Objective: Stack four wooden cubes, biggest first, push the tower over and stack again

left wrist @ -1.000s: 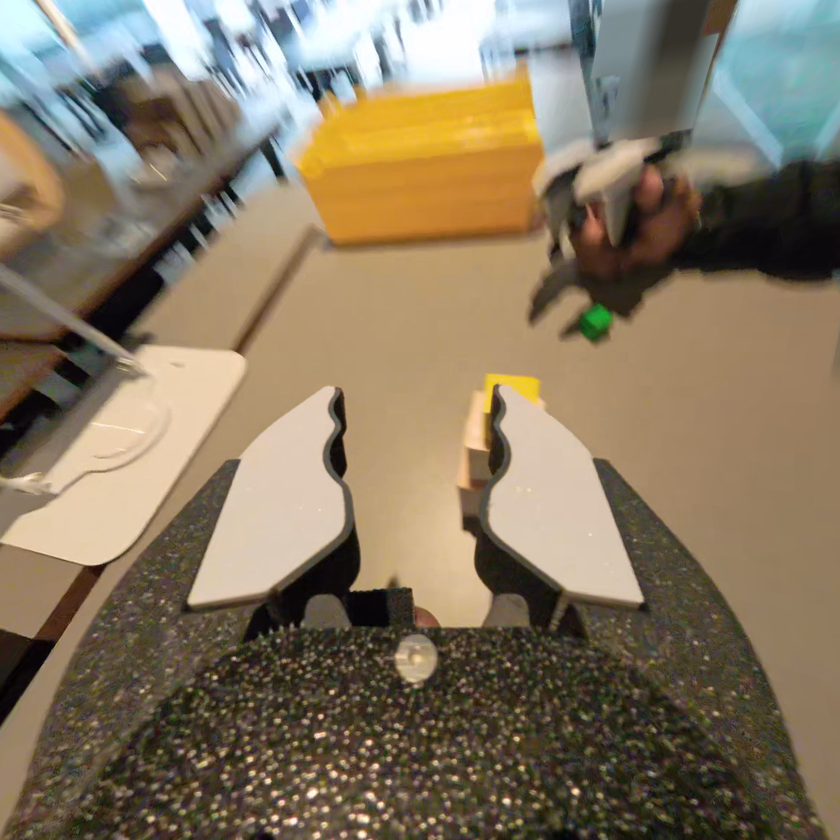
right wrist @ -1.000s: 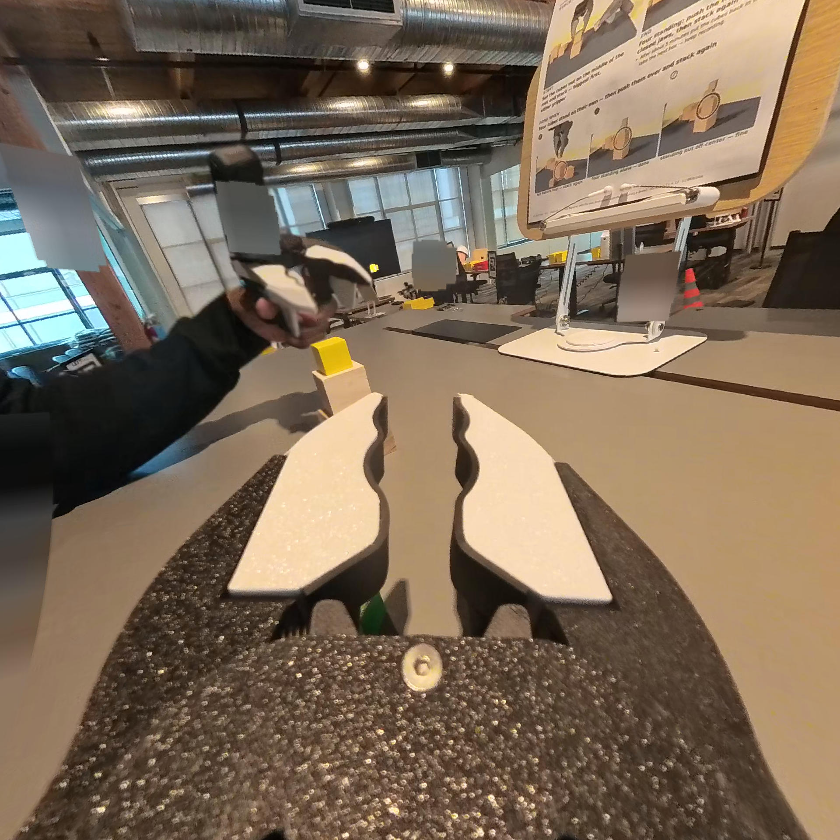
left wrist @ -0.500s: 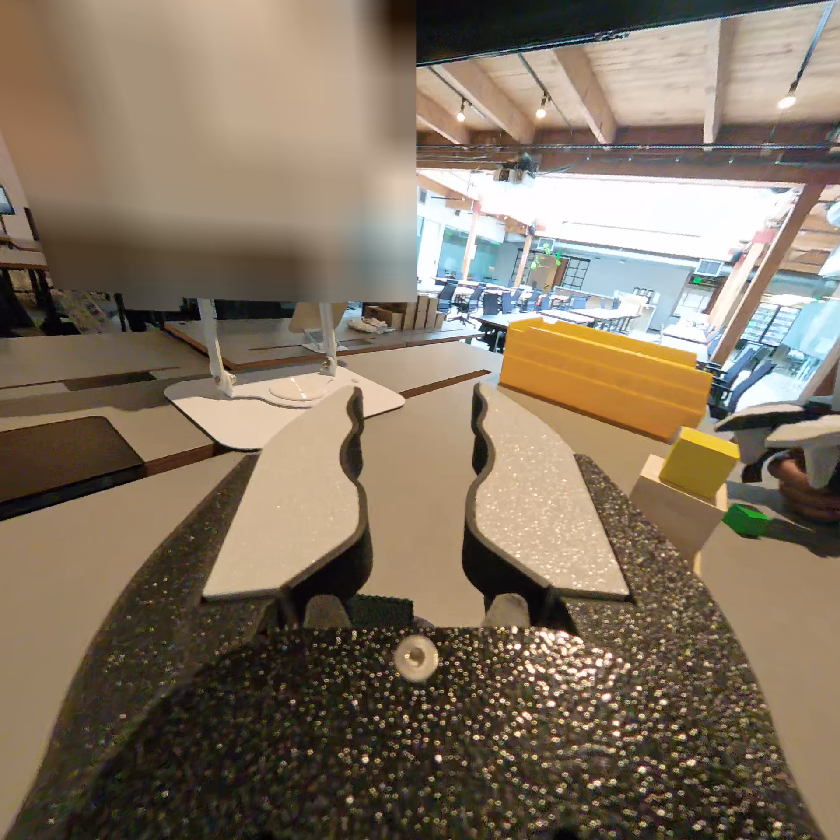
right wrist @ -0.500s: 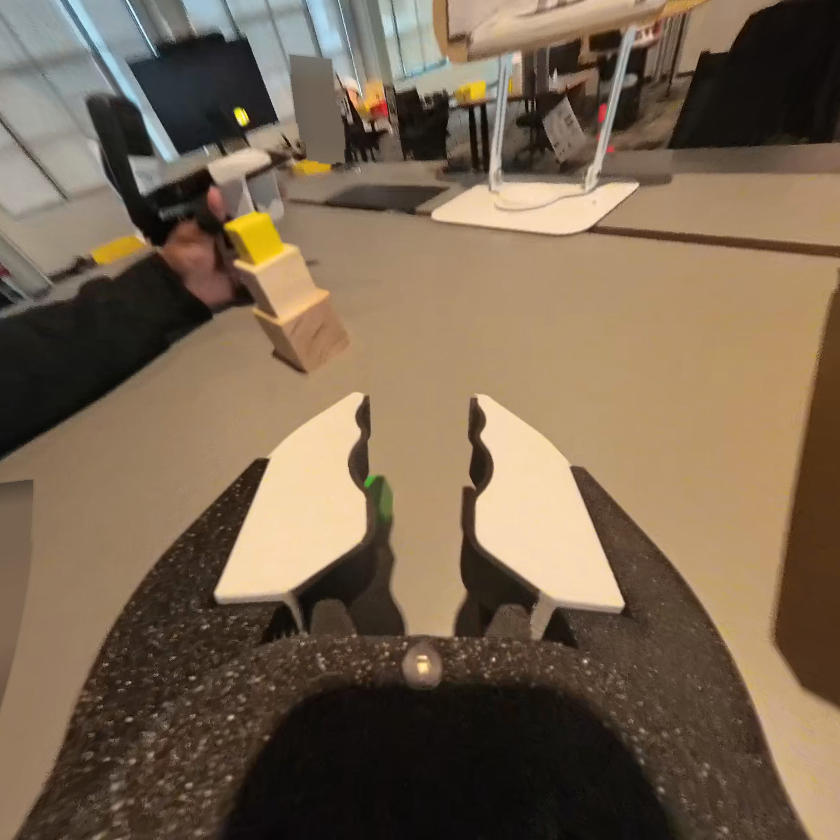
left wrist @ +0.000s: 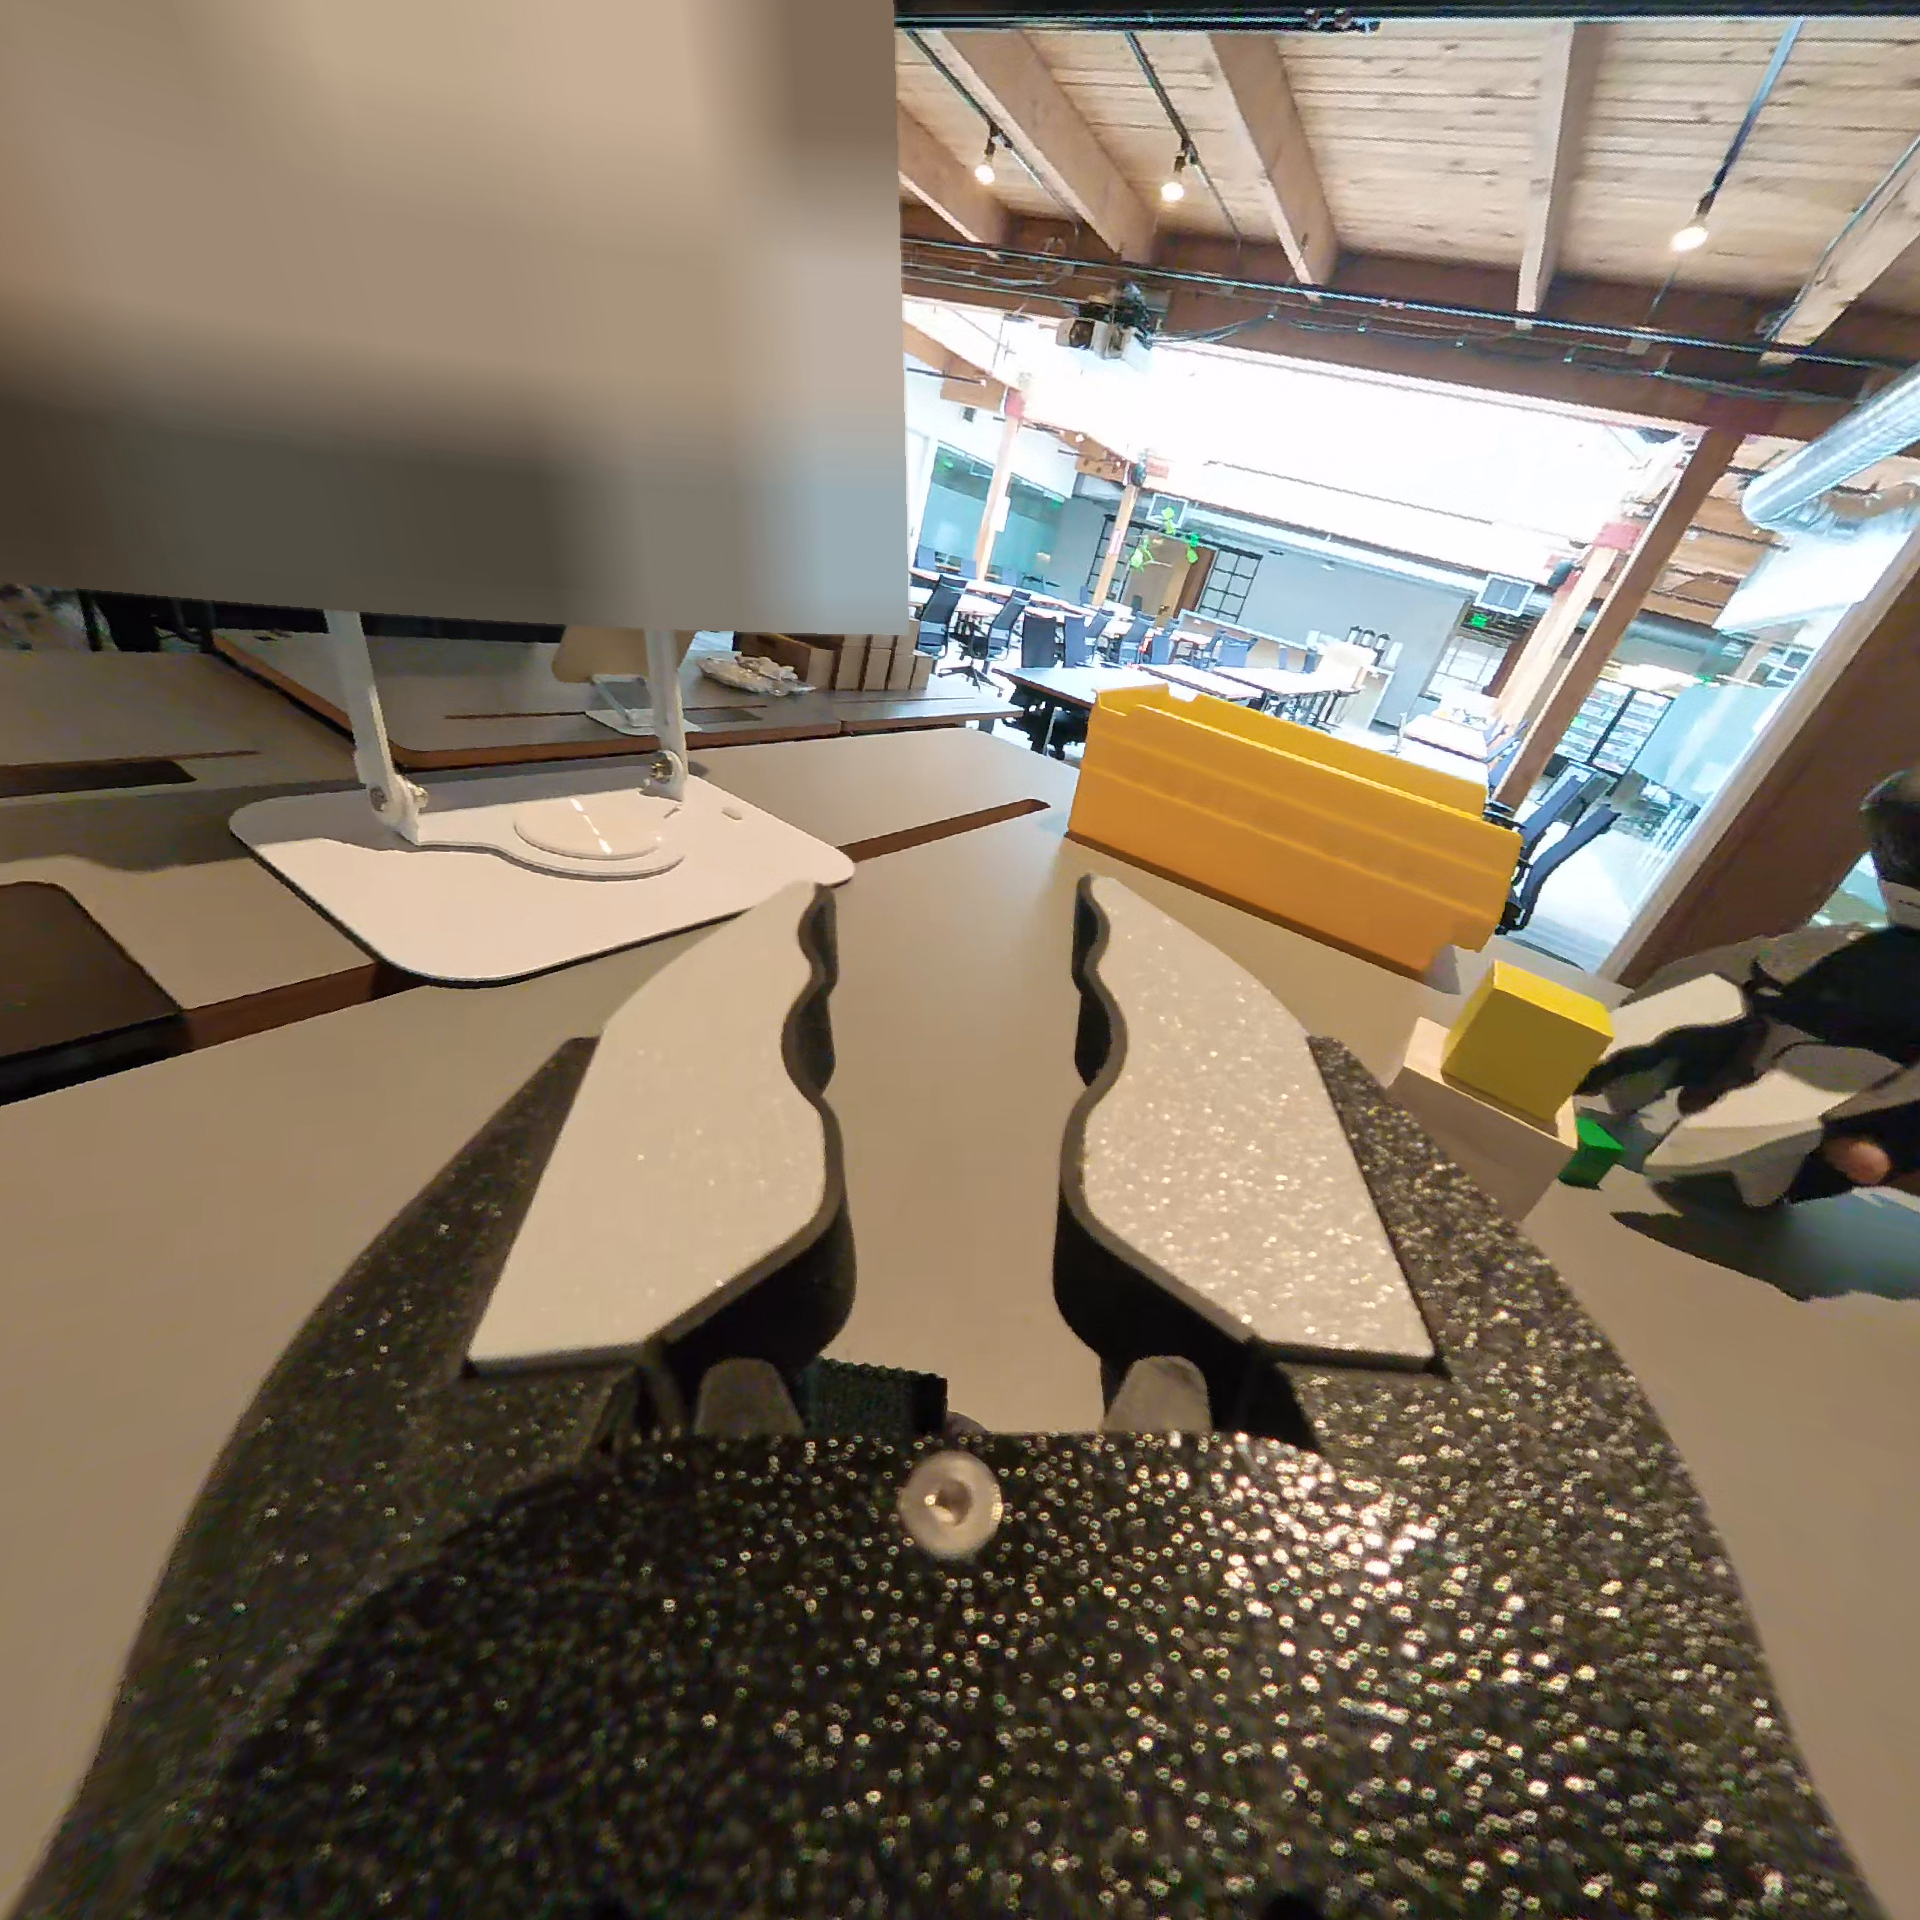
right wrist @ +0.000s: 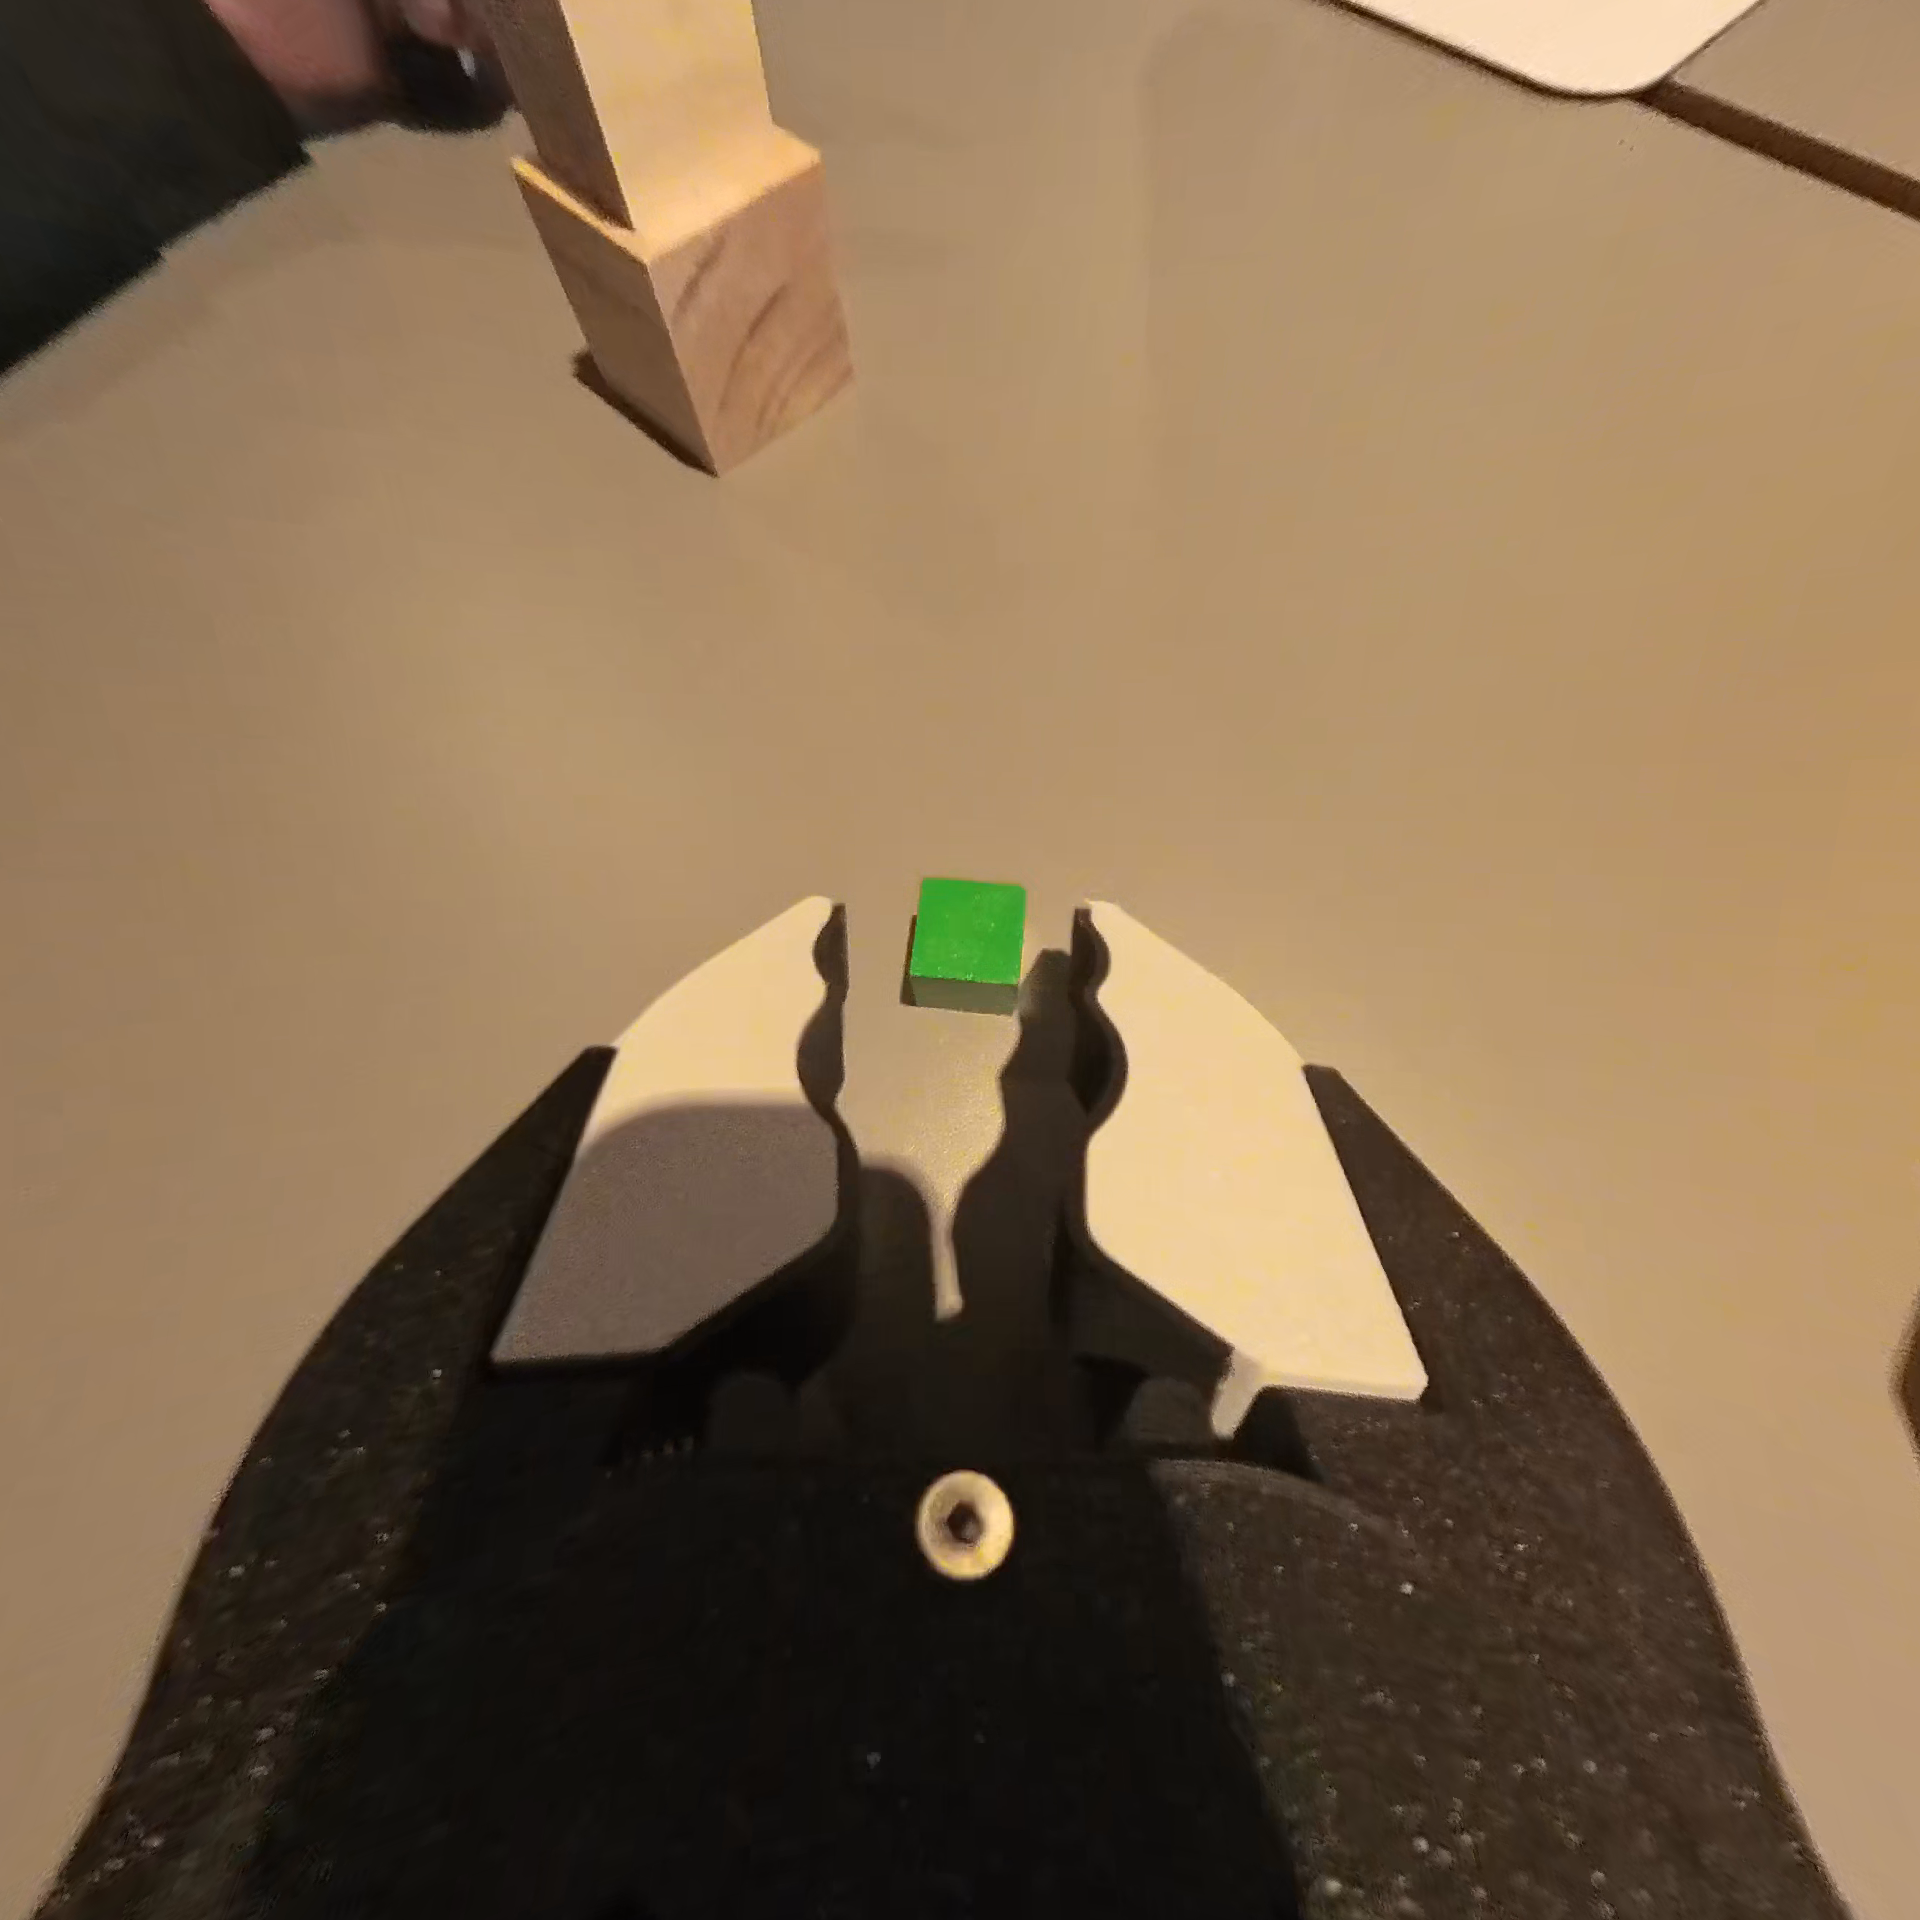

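Note:
A tower stands on the grey table: a big plain wooden cube (right wrist: 717,301) with a smaller plain cube (right wrist: 644,94) on it. In the left wrist view a yellow cube (left wrist: 1527,1039) tops the plain cube (left wrist: 1475,1132). A small green cube (right wrist: 966,940) lies on the table in front of the tower. My right gripper (right wrist: 956,920) is open, tilted down, with the green cube between its fingertips and gaps on both sides. It also shows in the left wrist view (left wrist: 1704,1091) beside the green cube (left wrist: 1590,1153). My left gripper (left wrist: 951,914) is open and empty, left of the tower.
A yellow bin (left wrist: 1288,831) stands behind the tower. A white stand base (left wrist: 540,862) sits at the back left on the table seam; its corner shows in the right wrist view (right wrist: 1558,31). A hand and dark sleeve (right wrist: 125,156) are beside the tower. One gripper's finger ends stand about 35 cm off the other's. The white stand base (left wrist: 540,862) is about 25 cm from my left fingertips.
My right gripper has tipped down and come over the green cube, which now lies between its fingertips. My left gripper has swung away from the tower to its left and levelled out.

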